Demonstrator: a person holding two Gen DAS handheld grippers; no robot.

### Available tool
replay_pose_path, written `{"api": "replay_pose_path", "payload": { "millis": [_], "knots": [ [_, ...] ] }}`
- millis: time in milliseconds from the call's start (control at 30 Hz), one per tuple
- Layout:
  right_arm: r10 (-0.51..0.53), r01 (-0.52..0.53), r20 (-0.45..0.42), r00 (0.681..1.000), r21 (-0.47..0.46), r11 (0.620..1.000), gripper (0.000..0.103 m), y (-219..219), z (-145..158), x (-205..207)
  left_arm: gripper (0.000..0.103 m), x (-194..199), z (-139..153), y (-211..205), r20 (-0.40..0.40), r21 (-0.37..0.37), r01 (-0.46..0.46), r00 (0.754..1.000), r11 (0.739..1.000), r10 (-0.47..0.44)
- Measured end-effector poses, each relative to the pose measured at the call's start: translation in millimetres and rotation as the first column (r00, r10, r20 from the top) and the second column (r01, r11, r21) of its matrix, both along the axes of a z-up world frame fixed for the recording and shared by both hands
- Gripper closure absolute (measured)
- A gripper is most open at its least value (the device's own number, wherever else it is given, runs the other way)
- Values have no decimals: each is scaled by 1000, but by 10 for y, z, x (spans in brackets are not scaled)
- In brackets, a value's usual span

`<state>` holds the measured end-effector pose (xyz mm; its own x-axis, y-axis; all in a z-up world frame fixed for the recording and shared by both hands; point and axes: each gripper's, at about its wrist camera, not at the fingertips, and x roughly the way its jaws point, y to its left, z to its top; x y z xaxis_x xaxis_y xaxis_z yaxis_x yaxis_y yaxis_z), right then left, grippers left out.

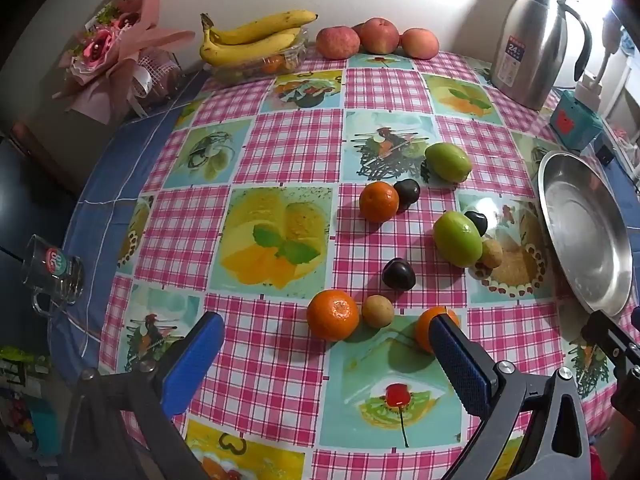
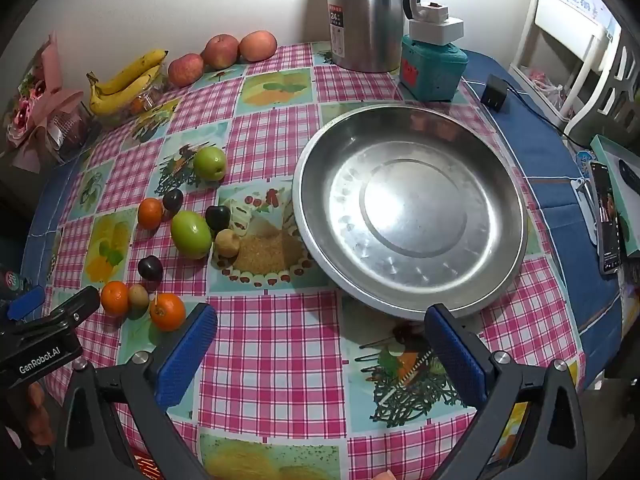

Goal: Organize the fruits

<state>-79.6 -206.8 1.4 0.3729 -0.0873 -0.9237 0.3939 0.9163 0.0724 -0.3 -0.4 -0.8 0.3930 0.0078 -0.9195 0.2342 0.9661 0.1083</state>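
Loose fruit lies on the checked tablecloth: three oranges [image 1: 333, 314], [image 1: 379, 201], [image 1: 426, 327], two green fruits [image 1: 457, 239], [image 1: 448, 162], three dark plums [image 1: 398, 274] and two small brown fruits [image 1: 377, 311]. An empty steel bowl [image 2: 408, 212] stands to their right; it also shows in the left wrist view [image 1: 584, 232]. My left gripper [image 1: 326, 344] is open and empty, just in front of the nearest oranges. My right gripper [image 2: 320, 334] is open and empty, in front of the bowl's near rim. The same fruit shows in the right wrist view, such as an orange [image 2: 167, 311].
At the back stand bananas [image 1: 256, 36] on a clear tray, three apples [image 1: 376, 38], a steel kettle [image 1: 532, 36] and a teal box [image 2: 432, 68]. A bouquet [image 1: 116, 52] and glass mug [image 1: 52, 276] sit left. A phone [image 2: 606, 216] lies right.
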Motion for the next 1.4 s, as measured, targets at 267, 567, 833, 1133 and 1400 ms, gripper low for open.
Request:
{"api": "replay_pose_path", "payload": {
  "millis": [267,567,833,1133,1400],
  "knots": [
    [-1,1,0,1000,1,1000,0,-13,5,-6,0,28,-20,49,-7,-4,-4,1000,1000,4],
    [-6,6,0,1000,2,1000,0,-31,7,-11,0,17,-24,45,-8,2,-5,1000,1000,5],
    [-25,25,6,1000,9,1000,0,-54,1,-35,0,14,-33,37,-9,7,-7,1000,1000,7],
    [-25,24,12,1000,12,1000,0,-54,26,-28,0,13,-40,32,-13,12,-7,1000,1000,7],
    [-16,16,11,1000,14,1000,0,-43,23,-19,0,15,-39,33,-13,12,-6,1000,1000,6]
  ]
}}
